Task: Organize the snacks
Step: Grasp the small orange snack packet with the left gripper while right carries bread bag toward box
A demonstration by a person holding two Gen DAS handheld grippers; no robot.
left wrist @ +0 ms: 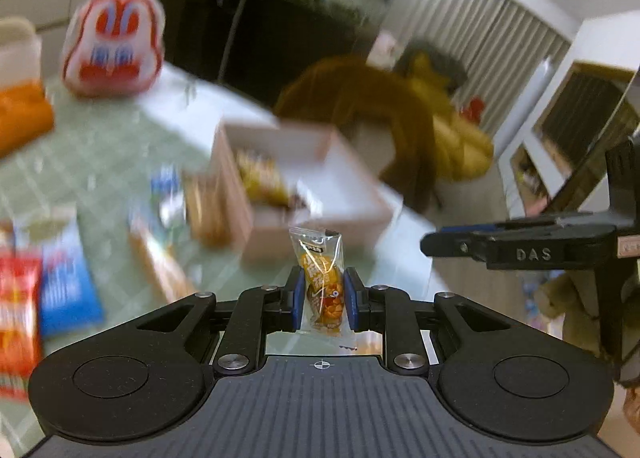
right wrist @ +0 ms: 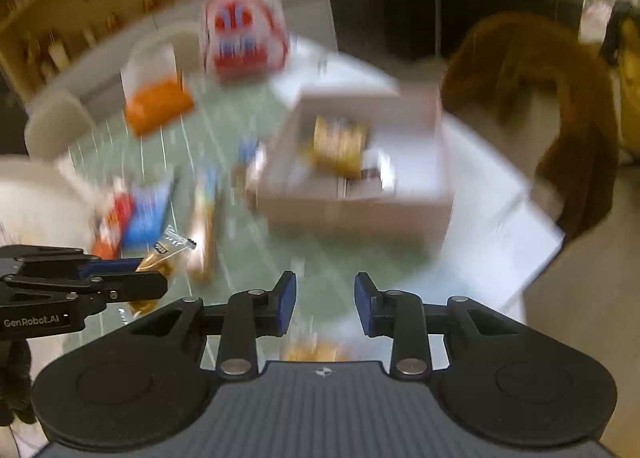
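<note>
In the left wrist view my left gripper (left wrist: 323, 298) is shut on a small clear snack packet (left wrist: 323, 282) with orange-yellow contents, held upright above the table. The same packet (right wrist: 162, 258) shows at the left of the right wrist view, pinched in the left gripper's fingers. My right gripper (right wrist: 325, 304) is open with nothing between its blue pads. A blurred yellow snack (right wrist: 316, 352) lies on the table below it. Ahead of both stands an open pinkish cardboard box (left wrist: 272, 234) (right wrist: 352, 214) with yellow packets (left wrist: 260, 178) (right wrist: 340, 142) inside.
Green checked tablecloth (left wrist: 100, 162). Loose snacks lie left of the box: a blue packet (left wrist: 64, 290), a red packet (left wrist: 16, 310), long brown packs (left wrist: 160, 262). A red-and-white bag (left wrist: 114, 44) and an orange pack (left wrist: 20, 114) sit farther back. A brown garment on a chair (left wrist: 380, 106) is beyond the table.
</note>
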